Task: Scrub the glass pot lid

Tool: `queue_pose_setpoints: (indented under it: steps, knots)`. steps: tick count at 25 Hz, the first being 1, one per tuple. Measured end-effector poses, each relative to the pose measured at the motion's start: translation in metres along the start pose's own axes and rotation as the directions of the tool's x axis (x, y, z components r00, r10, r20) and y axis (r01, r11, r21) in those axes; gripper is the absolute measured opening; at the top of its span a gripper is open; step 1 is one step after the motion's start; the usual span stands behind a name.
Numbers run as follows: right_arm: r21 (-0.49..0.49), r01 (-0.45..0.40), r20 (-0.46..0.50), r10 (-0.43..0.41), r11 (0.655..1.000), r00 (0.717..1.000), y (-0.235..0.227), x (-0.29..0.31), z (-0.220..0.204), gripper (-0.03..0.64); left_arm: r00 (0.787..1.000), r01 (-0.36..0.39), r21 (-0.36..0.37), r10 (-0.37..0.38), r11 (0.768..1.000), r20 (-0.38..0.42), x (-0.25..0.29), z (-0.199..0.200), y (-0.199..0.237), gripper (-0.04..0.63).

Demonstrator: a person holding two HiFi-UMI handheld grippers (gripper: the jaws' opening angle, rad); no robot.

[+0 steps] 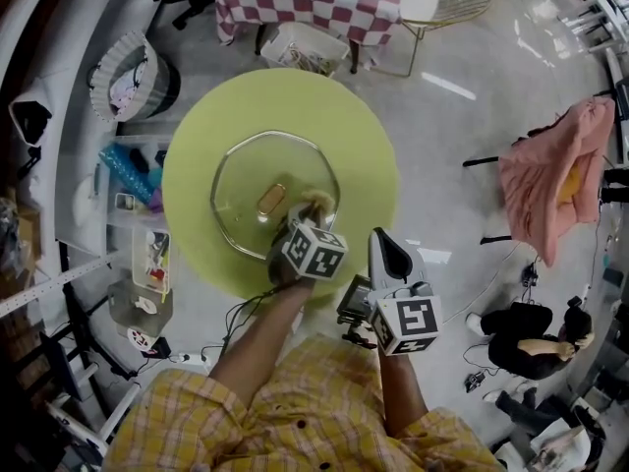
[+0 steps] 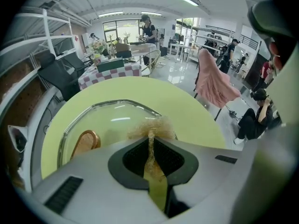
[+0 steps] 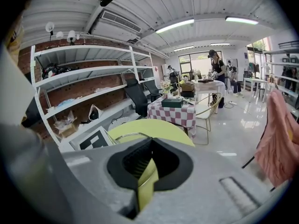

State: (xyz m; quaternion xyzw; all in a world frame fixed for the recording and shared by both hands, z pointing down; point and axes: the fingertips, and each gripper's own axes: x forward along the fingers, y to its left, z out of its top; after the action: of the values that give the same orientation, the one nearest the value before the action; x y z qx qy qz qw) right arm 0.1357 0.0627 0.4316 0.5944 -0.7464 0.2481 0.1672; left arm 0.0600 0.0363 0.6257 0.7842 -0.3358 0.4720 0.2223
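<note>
The glass pot lid (image 1: 246,180) lies on a round yellow-green table (image 1: 364,136), its copper-coloured knob (image 1: 270,198) near the middle. My left gripper (image 1: 300,214) is shut on a tan fibrous scrubber (image 1: 316,202) that rests at the lid's near right edge. In the left gripper view, the scrubber (image 2: 152,125) fluffs out past the left gripper (image 2: 150,133), with the lid (image 2: 107,120) and knob (image 2: 85,143) just beyond. My right gripper (image 1: 386,249) hangs shut and empty beyond the table's near right edge. The right gripper view shows the right gripper (image 3: 150,143) in front of the table (image 3: 154,127).
A checkered table (image 1: 305,3) and a wire chair (image 1: 447,3) stand behind the round table. White shelves (image 1: 128,224) with clutter run along the left. A pink cloth (image 1: 555,170) hangs on a chair at right, and a person (image 1: 536,337) sits on the floor.
</note>
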Motion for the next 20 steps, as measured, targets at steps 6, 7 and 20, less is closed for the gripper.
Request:
queue_pose_setpoints:
  steps: [6, 7, 20]
  knots:
    - [0.005, 0.024, 0.007, -0.024, 1.0, 1.0, -0.006, -0.006, 0.003, -0.003, 0.999, 0.047, -0.001, -0.047, 0.999, -0.007, 0.002, -0.003, -0.015, 0.035]
    - [0.008, 0.028, 0.008, -0.028, 1.0, 1.0, -0.007, -0.007, 0.003, -0.003, 0.999, 0.042, 0.008, -0.042, 0.999, -0.008, 0.002, -0.003, -0.015, 0.035]
    - [0.006, 0.034, 0.019, -0.034, 0.999, 0.999, -0.001, -0.017, 0.006, -0.003, 0.999, 0.039, 0.004, -0.039, 0.999, 0.003, -0.006, -0.014, -0.011, 0.035]
